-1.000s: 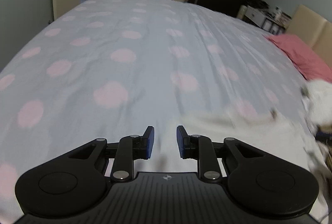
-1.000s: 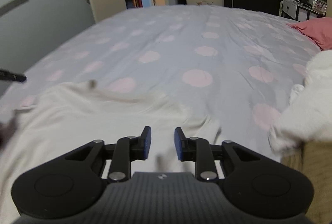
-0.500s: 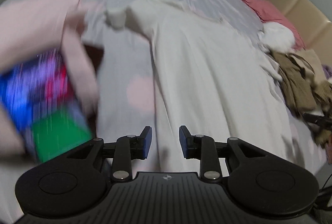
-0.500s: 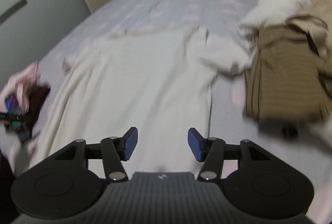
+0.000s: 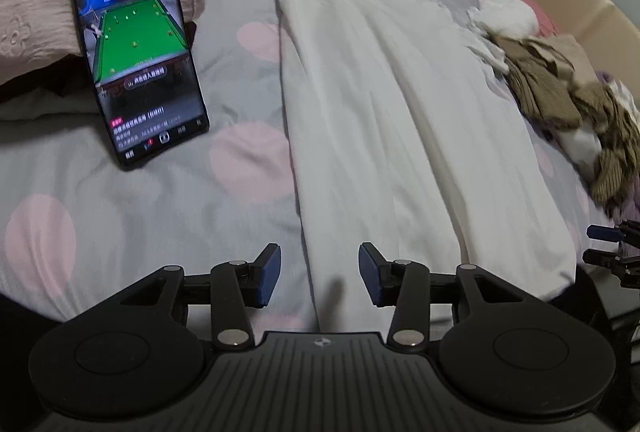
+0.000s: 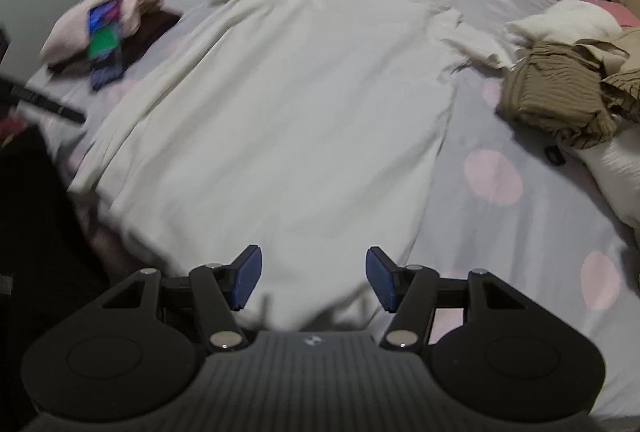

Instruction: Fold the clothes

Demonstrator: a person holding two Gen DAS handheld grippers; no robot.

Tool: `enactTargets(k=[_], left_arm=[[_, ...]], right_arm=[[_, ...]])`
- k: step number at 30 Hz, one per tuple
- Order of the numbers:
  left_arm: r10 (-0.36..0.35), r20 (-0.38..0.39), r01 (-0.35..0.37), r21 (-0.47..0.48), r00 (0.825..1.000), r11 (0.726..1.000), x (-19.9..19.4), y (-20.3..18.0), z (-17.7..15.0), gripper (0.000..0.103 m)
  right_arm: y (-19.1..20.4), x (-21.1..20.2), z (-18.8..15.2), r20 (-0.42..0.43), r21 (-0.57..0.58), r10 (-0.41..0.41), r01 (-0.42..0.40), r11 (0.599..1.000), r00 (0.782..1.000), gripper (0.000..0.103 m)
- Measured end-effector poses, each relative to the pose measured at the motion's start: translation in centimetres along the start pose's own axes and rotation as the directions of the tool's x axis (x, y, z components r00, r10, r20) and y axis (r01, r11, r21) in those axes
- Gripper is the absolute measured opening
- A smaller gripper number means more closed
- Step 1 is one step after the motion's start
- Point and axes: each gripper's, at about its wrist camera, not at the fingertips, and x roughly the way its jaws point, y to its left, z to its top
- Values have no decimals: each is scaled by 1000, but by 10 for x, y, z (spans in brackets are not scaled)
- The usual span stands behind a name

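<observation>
Since the white shirt [image 6: 288, 120] lies spread flat on the bed [image 6: 520, 232], handy for folding, both the left gripper [image 5: 319, 274] and right gripper [image 6: 314, 278] hover spread apart, holding nothing.

The phone [image 6: 105, 42] is motion-blurred; the white garment's [image 6: 280, 120] near hem is hidden.

shirt [image 6: 288, 120] spread mid-bed [image 6: 520, 252], phone [image 5: 136, 44] propped left of it, clothes pile [image 6: 560, 100] off right
</observation>
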Motion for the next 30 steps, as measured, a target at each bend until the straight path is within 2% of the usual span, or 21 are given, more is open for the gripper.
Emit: enactTargets(k=[6,12,14,16,18,21,23,24,25,27,29,30], left_arm=[[-29,-43,28,-24,999,999,14,0,-13,42],[-70,-96,76,59,993,995,21,-14,-19,42],[-61,-111,71,96,992,993,22,-18,-22,42],[-36,-139,53,115,990,992,27,-20,-27,42],[-25,-154,43,120,988,992,29,-20,-32,42],[-31,-153,49,117,988,992,29,-19,-35,42],[-40,-142,57,117,989,991,28,-18,-36,30],[-12,-136,32,146,991,989,25,-22,-37,26],[17,-130,6,176,991,984,22,-25,-37,26],[111,-65,-86,306,992,948,10,-40,-43,26],[159,-8,-140,436,987,889,0,-57,-53,32],[167,8,-150,491,986,858,-2,-65,-59,43]], right_arm=[[-2,14,-8,-73,98,-14,21,995,997,56],[-1,24,-6,-114,114,1,12,993,994,54],[-3,30,-6,-137,129,11,7,992,990,43],[-4,33,-7,-150,143,18,3,990,989,16],[-7,32,-7,-140,166,23,0,986,990,11],[-11,28,-7,-128,192,26,-1,981,991,9],[-12,27,-8,-124,203,26,-1,979,992,9],[-13,26,-8,-122,209,26,0,978,992,9],[-13,26,-9,-121,214,26,0,977,992,9],[-15,24,-9,-117,226,26,1,974,993,9],[-15,26,-9,-119,228,28,0,974,993,9],[-15,27,-8,-120,229,29,0,973,992,9]])
